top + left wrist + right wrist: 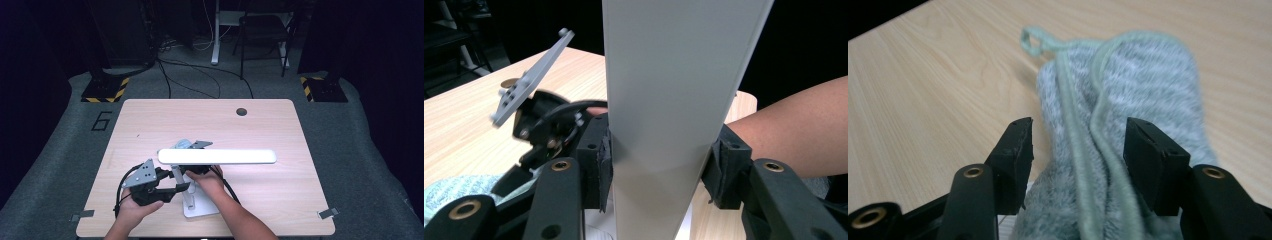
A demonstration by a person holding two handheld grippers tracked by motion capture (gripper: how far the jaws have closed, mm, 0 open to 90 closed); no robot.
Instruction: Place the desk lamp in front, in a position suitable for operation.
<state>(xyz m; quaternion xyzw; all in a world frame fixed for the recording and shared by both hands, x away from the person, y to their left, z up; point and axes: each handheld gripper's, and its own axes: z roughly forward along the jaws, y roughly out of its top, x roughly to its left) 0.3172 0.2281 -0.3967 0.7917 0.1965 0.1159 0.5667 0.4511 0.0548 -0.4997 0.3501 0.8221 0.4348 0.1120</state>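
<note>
A white desk lamp stands near the table's front edge, with its lit bar head (217, 156) level above its flat base (200, 206). My left gripper (176, 189) is shut on the lamp's pale upright post (674, 100), both pads (603, 160) pressed against its sides. A pale green fluffy cloth (1128, 90) lies on the wood just beyond the lamp, where a corner of the cloth (182, 144) shows. My right gripper (1075, 145) stands open over it, the jaws either side of the cloth's folded edge without pinching it. In the left gripper view the right gripper (539, 120) shows behind the post.
The wooden table (150, 125) has a round cable hole (241, 111) at the back right and metal clips (327, 213) at its front corners. A person's forearm (794, 130) reaches in beside the lamp base. A chair (262, 30) and striped floor stands sit beyond the table.
</note>
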